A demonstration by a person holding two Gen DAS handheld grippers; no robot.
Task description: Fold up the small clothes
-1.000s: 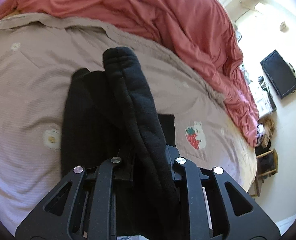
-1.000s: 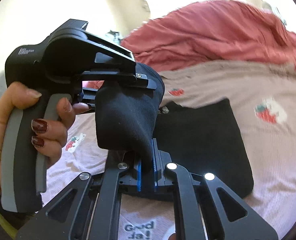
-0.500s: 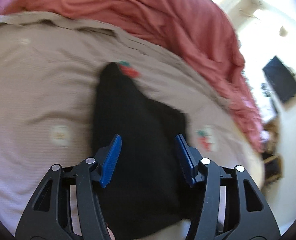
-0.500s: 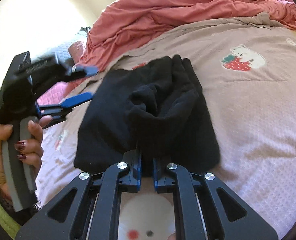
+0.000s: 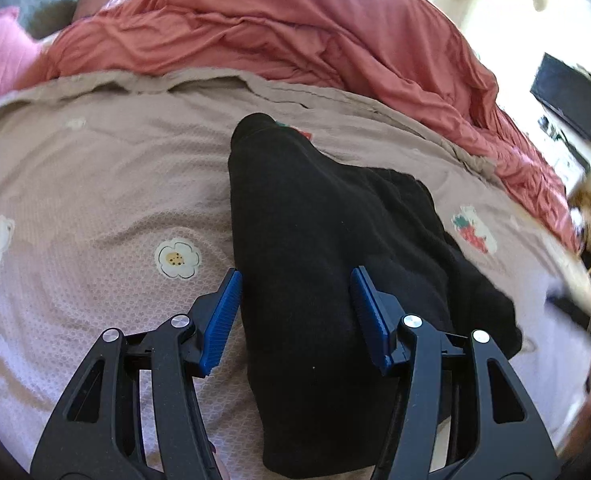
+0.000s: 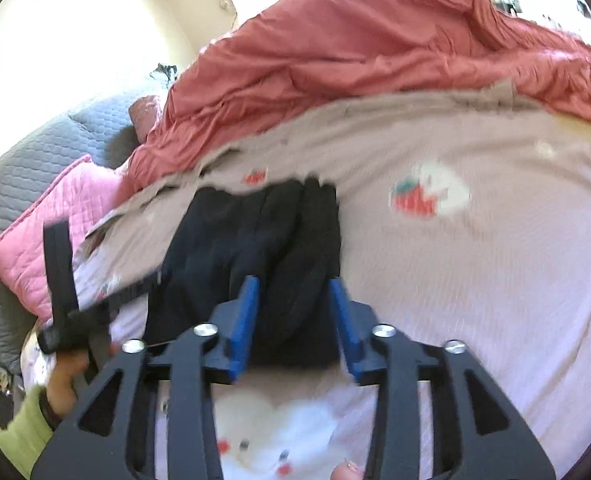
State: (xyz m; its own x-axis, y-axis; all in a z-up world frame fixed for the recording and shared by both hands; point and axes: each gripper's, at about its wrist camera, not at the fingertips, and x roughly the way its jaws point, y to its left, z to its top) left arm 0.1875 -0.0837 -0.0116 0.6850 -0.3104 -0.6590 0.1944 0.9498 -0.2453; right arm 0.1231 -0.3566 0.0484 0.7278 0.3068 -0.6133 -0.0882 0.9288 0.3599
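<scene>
We can read no brand, label or writing anywhere; the printed sheet (image 5: 107,184) carries only pictures: a flower (image 5: 177,258), strawberries with a white animal (image 6: 429,196).

The black garment (image 5: 327,264) lies folded on that sheet, its far tip near the rumpled red duvet (image 5: 295,36) heaped beyond it. In the left wrist view its near end is cut off by the frame's lower edge and partly covered by the gripper's frame.

The left gripper (image 5: 297,312) stands with its blue pads (image 5: 221,320) apart, the garment lying between them, neither pad pressing it. The right gripper (image 6: 293,320) has just been opening; its pads sit apart too, the garment's near edge between them and unpinched.

The right wrist view is smeared by motion, so the garment's layers are hard to separate there. At its left edge we see the left gripper's body and the hand (image 6: 65,380) holding it, blurred, with a green sleeve (image 6: 25,432) cut off at the rim. A pink pillow (image 6: 51,216) lies left of the garment.
</scene>
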